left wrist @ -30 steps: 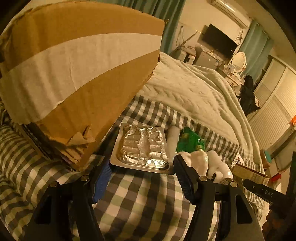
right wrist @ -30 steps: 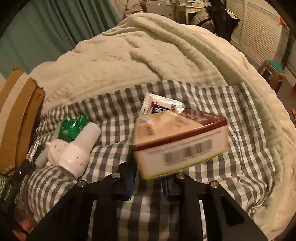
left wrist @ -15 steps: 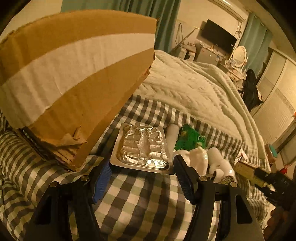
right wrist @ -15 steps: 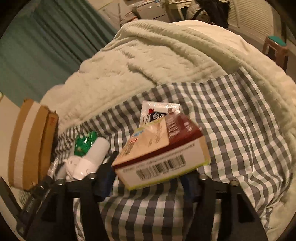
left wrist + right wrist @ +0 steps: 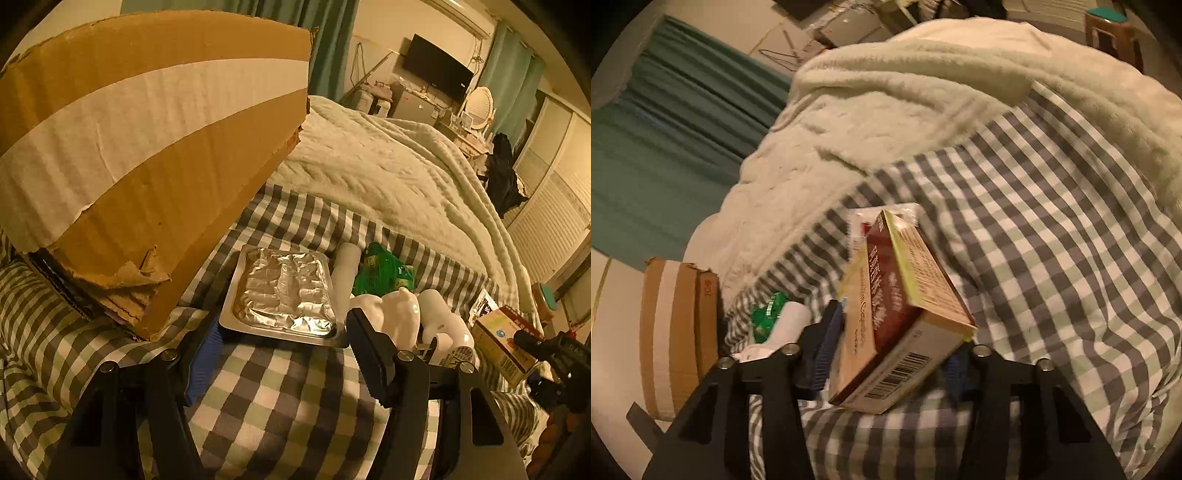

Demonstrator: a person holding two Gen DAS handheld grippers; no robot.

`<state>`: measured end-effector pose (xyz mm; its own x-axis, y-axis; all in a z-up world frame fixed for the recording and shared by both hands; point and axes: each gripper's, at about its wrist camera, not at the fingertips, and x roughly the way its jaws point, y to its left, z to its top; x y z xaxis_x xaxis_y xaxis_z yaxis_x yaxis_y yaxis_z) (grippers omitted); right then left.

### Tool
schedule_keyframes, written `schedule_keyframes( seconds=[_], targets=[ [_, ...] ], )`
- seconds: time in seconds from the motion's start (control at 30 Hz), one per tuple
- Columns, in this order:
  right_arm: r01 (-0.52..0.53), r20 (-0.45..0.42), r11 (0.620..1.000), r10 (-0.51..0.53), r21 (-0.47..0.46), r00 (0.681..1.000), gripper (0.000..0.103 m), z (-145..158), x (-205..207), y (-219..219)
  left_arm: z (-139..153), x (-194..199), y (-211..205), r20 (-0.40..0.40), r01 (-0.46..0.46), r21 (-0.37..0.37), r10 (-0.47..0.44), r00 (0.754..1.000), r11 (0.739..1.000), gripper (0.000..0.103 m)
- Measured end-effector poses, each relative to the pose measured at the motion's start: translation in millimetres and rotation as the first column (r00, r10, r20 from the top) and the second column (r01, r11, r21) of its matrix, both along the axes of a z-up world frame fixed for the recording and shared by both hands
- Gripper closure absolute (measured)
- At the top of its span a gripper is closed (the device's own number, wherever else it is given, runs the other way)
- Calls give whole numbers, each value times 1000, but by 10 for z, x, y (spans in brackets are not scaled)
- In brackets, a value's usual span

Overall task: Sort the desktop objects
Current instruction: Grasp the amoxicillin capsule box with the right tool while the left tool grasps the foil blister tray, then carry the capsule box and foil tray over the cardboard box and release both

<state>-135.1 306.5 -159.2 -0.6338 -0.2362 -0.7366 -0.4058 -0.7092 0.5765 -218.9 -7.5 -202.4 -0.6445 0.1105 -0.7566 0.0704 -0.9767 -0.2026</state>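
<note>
I had the carton tipped up on its barcode end between the pads of my right gripper, whose jaws had just been closing in on its sides, since it had to be lifted off the checked cloth for sorting. My left gripper stayed open and empty left of the carton, over the foil tray, leaving the green packet and white bottle between them unclaimed.
</note>
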Motion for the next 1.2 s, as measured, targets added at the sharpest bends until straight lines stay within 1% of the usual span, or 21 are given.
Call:
schedule_keyframes(
  seconds=[0.17, 0.23, 0.33, 0.43, 0.5, 0.57, 0.67, 0.73, 0.83, 0.9, 0.93, 1.0, 1.03, 1.07, 1.13, 1.2],
  targets=[
    [-40, -50, 993, 46, 107, 998, 75, 275, -4, -163, 106, 35, 68, -22, 23, 20, -22, 1000, 1000, 35],
    [-61, -61, 992, 68, 114, 996, 75, 361, 2, -219, 191, 64, 124, -42, 49, 32, -47, 998, 998, 35],
    [-108, -44, 985, 115, 137, 992, 75, 484, 6, -343, 366, 119, 193, -79, 77, 41, -74, 994, 996, 35],
    [-130, -55, 976, 141, 173, 988, 75, 665, 69, -446, 612, 176, 202, -126, 91, 60, -83, 989, 994, 35],
    [-142, -77, 971, 159, 193, 984, 75, 843, 117, -526, 828, 227, 158, -175, 85, 70, -71, 982, 994, 35],
    [-169, -97, 958, 196, 230, 976, 75, 1062, 133, -658, 1091, 254, 71, -211, 99, 79, -80, 974, 992, 35],
    [-211, -140, 934, 259, 290, 956, 75, 1429, 142, -947, 1510, 300, -149, -262, 79, 46, -64, 963, 996, 35],
    [-229, -175, 919, 295, 320, 939, 75, 1671, 131, -1166, 1762, 324, -387, -282, 46, 43, -32, 959, 998, 35],
    [-281, -231, 892, 374, 353, 898, 75, 2056, 97, -1582, 2009, 361, -809, -316, -24, 35, 34, 948, 999, 35],
    [-326, -247, 861, 439, 389, 864, 75, 2271, 37, -1916, 2057, 355, -1060, -328, -77, 26, 81, 941, 997, 35],
    [-351, -247, 844, 471, 405, 847, 75, 2348, 1, -2077, 2051, 346, -1232, -333, -119, 22, 120, 935, 993, 35],
    [-407, -237, 807, 535, 428, 811, 75, 2454, -101, -2399, 1995, 337, -1425, -347, -194, -14, 177, 921, 981, 35],
    [-440, -228, 791, 564, 424, 794, 75, 2471, -174, -2545, 1935, 290, -1506, -340, -206, -25, 185, 922, 978, 35],
    [-474, -216, 779, 588, 411, 779, 75, 2466, -264, -2694, 1854, 231, -1584, -319, -209, -31, 188, 929, 977, 35],
    [-503, -196, 761, 612, 409, 766, 75, 2425, -422, -2930, 1686, 126, -1706, -282, -222, -25, 206, 937, 975, 35],
    [-522, -167, 741, 630, 423, 758, 75, 2348, -592, -3182, 1562, 56, -1785, -259, -238, -6, 228, 939, 971, 35]
  ],
)
